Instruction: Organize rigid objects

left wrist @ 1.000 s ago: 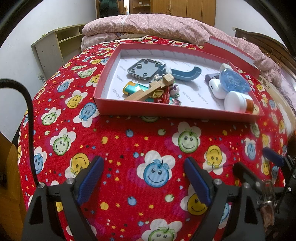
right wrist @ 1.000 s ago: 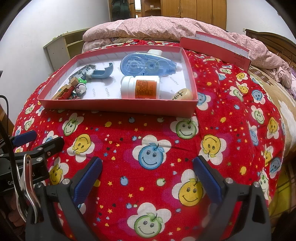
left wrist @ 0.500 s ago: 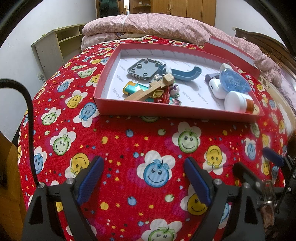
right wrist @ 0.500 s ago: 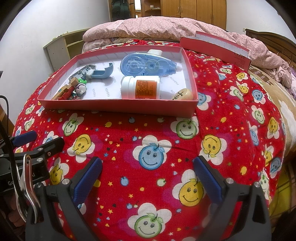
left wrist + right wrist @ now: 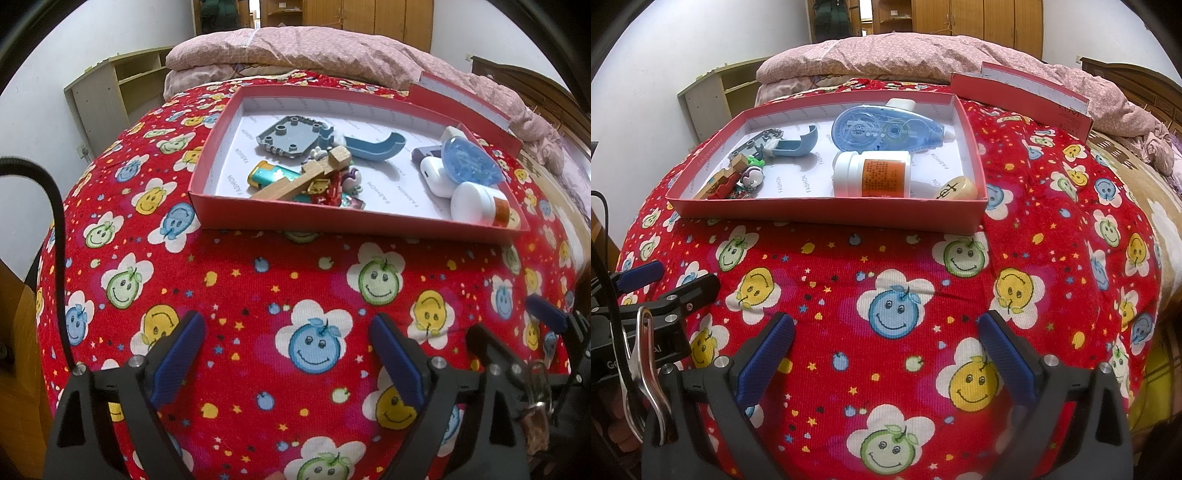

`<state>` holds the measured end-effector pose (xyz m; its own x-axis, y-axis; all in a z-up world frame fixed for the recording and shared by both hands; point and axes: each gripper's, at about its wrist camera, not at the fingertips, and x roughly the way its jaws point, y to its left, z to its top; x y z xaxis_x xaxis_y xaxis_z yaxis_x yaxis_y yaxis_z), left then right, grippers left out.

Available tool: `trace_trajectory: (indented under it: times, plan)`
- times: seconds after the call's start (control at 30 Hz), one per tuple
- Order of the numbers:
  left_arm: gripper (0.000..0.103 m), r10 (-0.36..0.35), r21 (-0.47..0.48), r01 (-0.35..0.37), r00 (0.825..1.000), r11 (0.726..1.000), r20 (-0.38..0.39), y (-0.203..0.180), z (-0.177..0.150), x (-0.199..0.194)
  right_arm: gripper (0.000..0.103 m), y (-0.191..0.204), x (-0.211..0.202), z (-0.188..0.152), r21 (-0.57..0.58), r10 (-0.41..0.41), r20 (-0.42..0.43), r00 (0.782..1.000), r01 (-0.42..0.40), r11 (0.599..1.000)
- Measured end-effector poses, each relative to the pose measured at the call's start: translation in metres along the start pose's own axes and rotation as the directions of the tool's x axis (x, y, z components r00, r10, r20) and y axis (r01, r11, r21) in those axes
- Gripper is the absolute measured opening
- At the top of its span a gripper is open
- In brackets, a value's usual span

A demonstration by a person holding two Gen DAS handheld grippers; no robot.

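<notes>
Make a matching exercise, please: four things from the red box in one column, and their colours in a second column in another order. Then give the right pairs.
Things:
1. correction tape dispenser
2. pill bottle
3. studded plate
4. wooden block

Colours:
A. white with an orange label
B. grey
C. light brown
D. clear blue

Pairs: 1-D, 2-A, 3-B, 4-C
</notes>
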<state>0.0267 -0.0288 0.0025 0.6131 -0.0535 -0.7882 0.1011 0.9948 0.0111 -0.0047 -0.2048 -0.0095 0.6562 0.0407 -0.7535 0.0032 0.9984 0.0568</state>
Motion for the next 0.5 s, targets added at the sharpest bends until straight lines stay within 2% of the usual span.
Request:
trace_trajectory:
  times: [0.5]
  plan:
    - [0.094,0.002,0.0,-0.002,1.0,1.0,0.001,0.0018,-0.0002,0.0003,0.103,-0.0003,0.0002,-0.0005,0.001,0.0,0.001,1.0,0.0,1.0]
